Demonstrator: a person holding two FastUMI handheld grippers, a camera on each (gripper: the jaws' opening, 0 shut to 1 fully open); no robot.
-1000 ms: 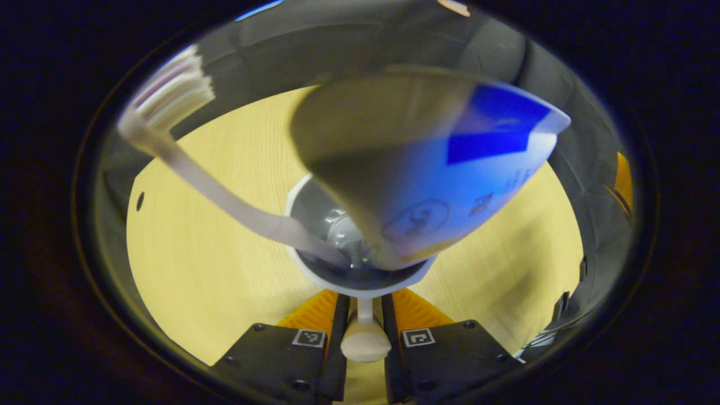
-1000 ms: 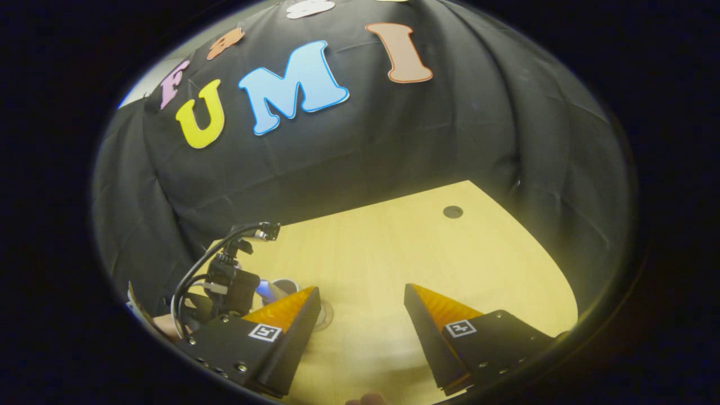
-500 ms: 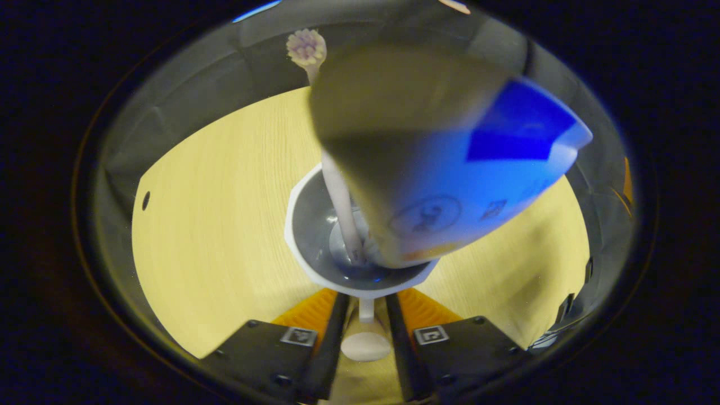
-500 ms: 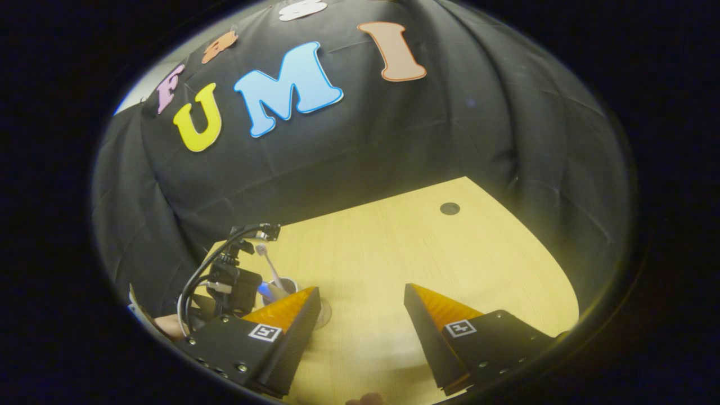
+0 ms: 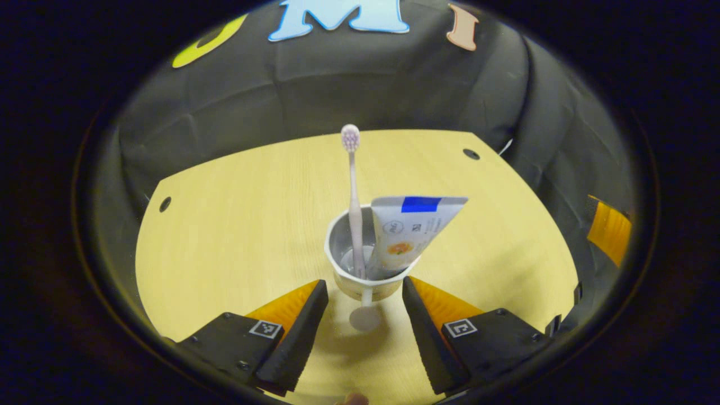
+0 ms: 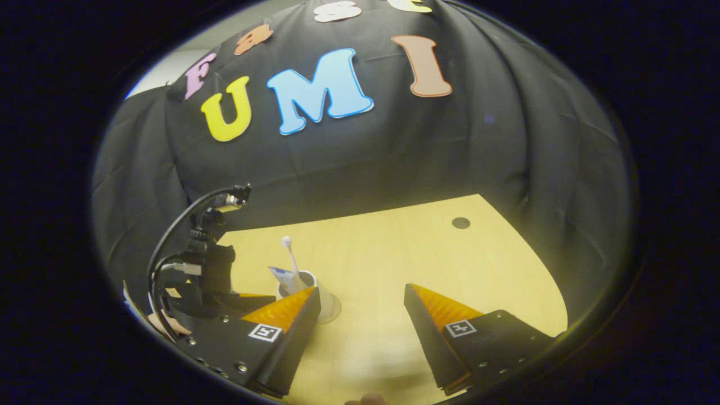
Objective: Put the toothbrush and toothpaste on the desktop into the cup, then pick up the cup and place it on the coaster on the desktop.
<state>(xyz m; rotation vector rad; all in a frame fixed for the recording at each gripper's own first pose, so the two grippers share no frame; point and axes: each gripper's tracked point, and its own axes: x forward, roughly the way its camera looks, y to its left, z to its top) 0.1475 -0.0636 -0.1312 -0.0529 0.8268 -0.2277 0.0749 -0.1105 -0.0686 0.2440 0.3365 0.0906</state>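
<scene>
A white plastic cup [image 5: 365,264] with a faceted rim is seen standing upright on the pale wood-grain table [image 5: 236,225], just ahead of the left tool [image 5: 360,298]. The left tool's jaws are spread wide, one finger on each side of the cup's handle [image 5: 364,315], and neither finger is pressed against the cup. Inside the cup a slim white toothbrush [image 5: 353,191] is held nearly upright, bristle head at the top, and beside it a white toothpaste tube with a blue band [image 5: 413,230] is leaned toward the right, its flat crimped end uppermost.

In the right gripper view, the same cup [image 6: 301,284] with the toothbrush [image 6: 291,256] and tube [image 6: 282,277] is found at the left, partly hidden behind a finger of the right tool [image 6: 363,304]. A clear round coaster [image 6: 332,306] is partly seen beside the cup's base; whether the cup rests on it cannot be told. The right tool is held open over bare table, gripping nothing. The left tool's body with its black cables [image 6: 197,270] is visible just left of the cup.
</scene>
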